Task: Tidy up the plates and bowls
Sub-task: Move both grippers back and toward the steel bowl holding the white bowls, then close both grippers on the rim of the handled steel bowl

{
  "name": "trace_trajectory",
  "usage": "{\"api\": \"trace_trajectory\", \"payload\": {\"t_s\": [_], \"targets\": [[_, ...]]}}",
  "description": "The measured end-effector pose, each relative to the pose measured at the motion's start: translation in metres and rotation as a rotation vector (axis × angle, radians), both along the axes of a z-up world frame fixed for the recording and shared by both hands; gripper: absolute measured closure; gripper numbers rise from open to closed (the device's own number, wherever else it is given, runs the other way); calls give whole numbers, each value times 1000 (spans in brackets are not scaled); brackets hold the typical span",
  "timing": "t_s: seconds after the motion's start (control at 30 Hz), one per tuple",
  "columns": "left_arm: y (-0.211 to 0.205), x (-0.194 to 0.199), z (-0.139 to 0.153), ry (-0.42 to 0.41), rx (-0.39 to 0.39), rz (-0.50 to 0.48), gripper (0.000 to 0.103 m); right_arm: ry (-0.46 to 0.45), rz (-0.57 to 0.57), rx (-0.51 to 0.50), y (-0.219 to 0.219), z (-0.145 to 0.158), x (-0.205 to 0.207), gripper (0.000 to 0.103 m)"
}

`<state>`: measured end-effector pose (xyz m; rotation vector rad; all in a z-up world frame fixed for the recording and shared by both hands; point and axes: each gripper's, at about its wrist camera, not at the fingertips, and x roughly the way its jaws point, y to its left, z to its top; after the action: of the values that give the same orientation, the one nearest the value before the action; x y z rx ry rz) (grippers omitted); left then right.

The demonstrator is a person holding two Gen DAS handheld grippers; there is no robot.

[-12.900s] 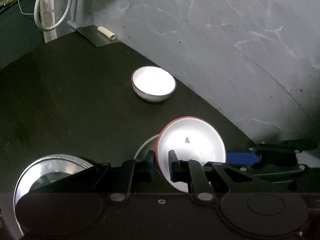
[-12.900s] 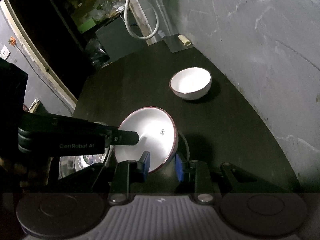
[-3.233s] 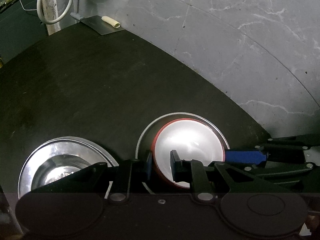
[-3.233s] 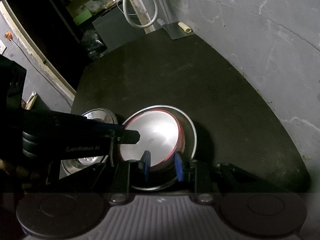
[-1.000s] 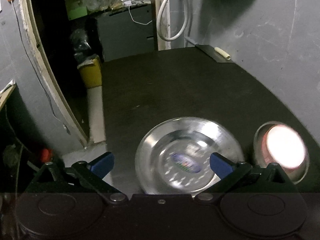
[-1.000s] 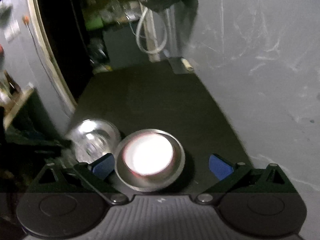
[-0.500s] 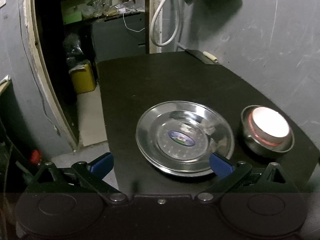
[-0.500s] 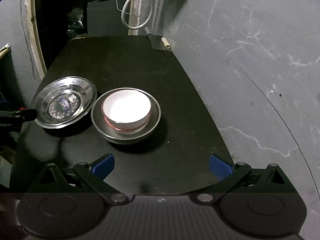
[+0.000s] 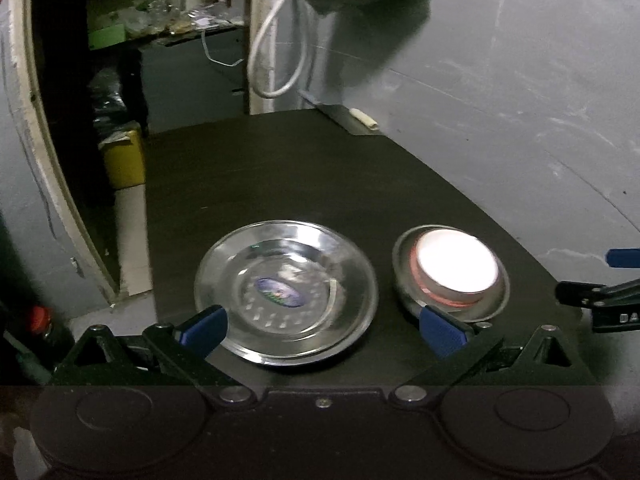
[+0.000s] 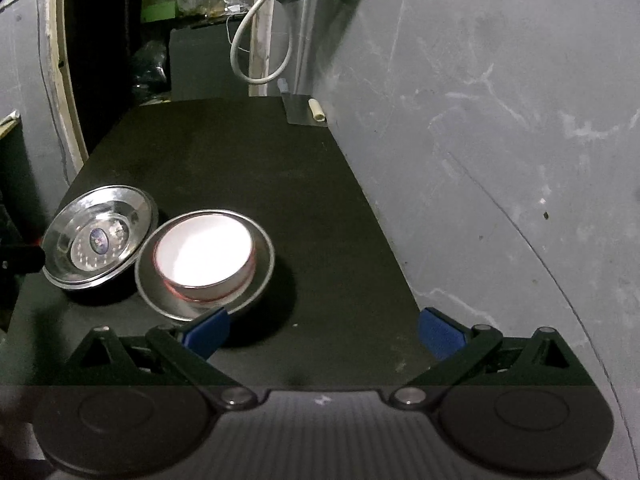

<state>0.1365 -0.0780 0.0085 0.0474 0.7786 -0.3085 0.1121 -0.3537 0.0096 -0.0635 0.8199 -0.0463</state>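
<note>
Both of our tools are empty: the left hand-held gripper [image 9: 322, 326] has its blue-padded jaws spread wide, holding nothing, and the right hand-held gripper [image 10: 322, 330] is spread just as wide, also empty. We take the steel plate [image 9: 286, 292] as our landmark; it lies flat on the dark surface [image 9: 280, 176], near that surface's front edge, with a small oval sticker at its centre. Our left hand-held gripper hovers on the near side of the steel plate, one blue pad over its near rim. Just beside the steel plate, toward the grey wall [image 9: 520, 100], sits the steel bowl [image 9: 404, 280], and nested inside that is the white bowl [image 9: 456, 264] with a red outer rim. Our right hand-held gripper is farther along that same side, wallward of the steel plate. Far beyond the steel plate, at the back corner, lies a small metal sheet [image 10: 298, 110] with a pale roll [image 10: 317, 111] on it.
</note>
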Motion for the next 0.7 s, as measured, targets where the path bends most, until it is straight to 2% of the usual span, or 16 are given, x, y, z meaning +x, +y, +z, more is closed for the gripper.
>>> {"api": "trace_trajectory", "payload": {"t_s": [0.1, 0.37, 0.53, 0.7], "targets": [[-19, 5, 6, 17, 8, 15, 1, -5, 17, 25, -15, 0, 5, 0], [-50, 25, -2, 121, -23, 200, 1, 8, 177, 73, -26, -13, 37, 0], [-58, 31, -5, 166, -21, 253, 1, 40, 221, 73, -21, -22, 48, 0], [-57, 43, -17, 247, -52, 284, 1, 61, 199, 89, -27, -28, 54, 0]]}}
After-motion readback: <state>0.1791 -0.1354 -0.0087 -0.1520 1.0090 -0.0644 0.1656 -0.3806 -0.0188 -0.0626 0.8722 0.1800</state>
